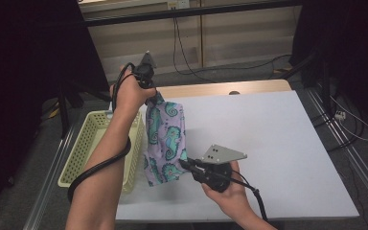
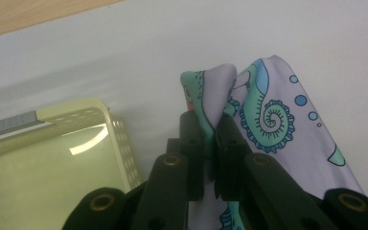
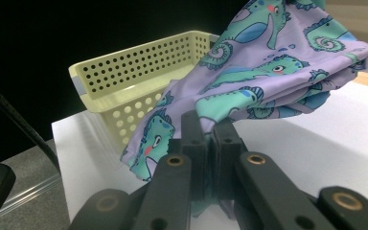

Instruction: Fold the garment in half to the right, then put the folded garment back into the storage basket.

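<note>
The white table (image 1: pixel 278 143) took up most of the scene in front of you, with a strip of bare wood along its far edge. At its left edge sat the pale yellow basket (image 1: pixel 88 143), perforated sides, standing upright, and from the right gripper view you could see it just behind the cloth.

And there was the cloth (image 1: pixel 165 139) itself: lilac fabric printed with teal seahorses, folded over, and you had it lifted off the table, hanging between your two hands right beside the basket's near wall. It ran from high at the top down to a lower corner toward you, tilted rather than flat.

Your left gripper (image 1: pixel 149 85) was up high, above the far end of the basket, and its jaws were clamped tight on the cloth's top corner; in the left gripper view a small tuft of fabric (image 2: pixel 213 91) poked up past the black tips, with next to no gap between them. Your right gripper (image 1: pixel 187 165) sat lower and nearer to you, over the table, its jaws likewise pinched down hard on the cloth's lower edge (image 3: pixel 206 120). Cables trailed from both tools, the left one looping round your forearm (image 1: pixel 100 163).
</note>
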`<state>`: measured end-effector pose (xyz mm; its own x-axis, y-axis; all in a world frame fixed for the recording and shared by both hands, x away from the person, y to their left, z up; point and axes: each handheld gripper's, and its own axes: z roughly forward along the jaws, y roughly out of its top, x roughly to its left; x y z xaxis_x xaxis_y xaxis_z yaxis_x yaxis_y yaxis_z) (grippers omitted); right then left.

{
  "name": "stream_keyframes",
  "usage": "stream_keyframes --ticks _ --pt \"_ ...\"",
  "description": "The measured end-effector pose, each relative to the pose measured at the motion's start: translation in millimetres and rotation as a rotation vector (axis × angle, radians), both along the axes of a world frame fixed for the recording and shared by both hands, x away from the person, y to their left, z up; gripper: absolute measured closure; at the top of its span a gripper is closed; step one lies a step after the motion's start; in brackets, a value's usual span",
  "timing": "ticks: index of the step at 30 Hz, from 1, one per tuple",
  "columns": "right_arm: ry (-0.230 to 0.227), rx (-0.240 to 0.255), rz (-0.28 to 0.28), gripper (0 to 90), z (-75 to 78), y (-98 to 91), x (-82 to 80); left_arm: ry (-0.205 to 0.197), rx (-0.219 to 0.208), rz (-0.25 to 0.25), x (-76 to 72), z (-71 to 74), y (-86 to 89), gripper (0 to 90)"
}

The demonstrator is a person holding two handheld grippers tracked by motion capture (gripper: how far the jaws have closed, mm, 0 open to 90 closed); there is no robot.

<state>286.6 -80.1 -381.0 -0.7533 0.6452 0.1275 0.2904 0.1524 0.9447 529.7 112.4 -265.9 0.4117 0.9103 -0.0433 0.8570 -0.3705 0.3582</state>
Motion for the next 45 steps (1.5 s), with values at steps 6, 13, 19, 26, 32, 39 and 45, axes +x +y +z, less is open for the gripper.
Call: stream_keyframes --ticks 6,13,19,26,32,39,45 --pt "-0.008 0.002 0.010 87.4 3.4 2.3 -1.2 0.009 0.010 -0.002 0.2 1.3 -0.1 84.5" --pt "-0.011 0.001 0.017 87.4 4.9 4.8 -1.4 0.013 0.009 -0.003 0.0 4.8 -0.3 84.6" --pt "-0.012 0.003 0.024 87.4 5.2 6.5 -2.0 0.015 0.016 -0.008 0.1 6.0 0.3 84.5" --pt "-0.018 0.003 0.034 87.4 8.1 11.0 -1.8 0.013 0.012 -0.006 0.0 11.4 2.5 84.5" --pt "-0.016 0.005 0.041 87.4 7.4 15.4 -1.1 0.015 0.016 -0.004 -0.2 14.5 8.6 84.6" --pt "-0.017 0.000 0.056 87.5 8.6 21.4 -0.2 0.007 0.016 -0.006 -1.7 18.5 9.6 84.5" --pt "-0.031 0.009 0.066 87.5 12.0 25.0 -0.9 0.003 0.024 -0.003 -1.6 25.0 13.0 84.5"
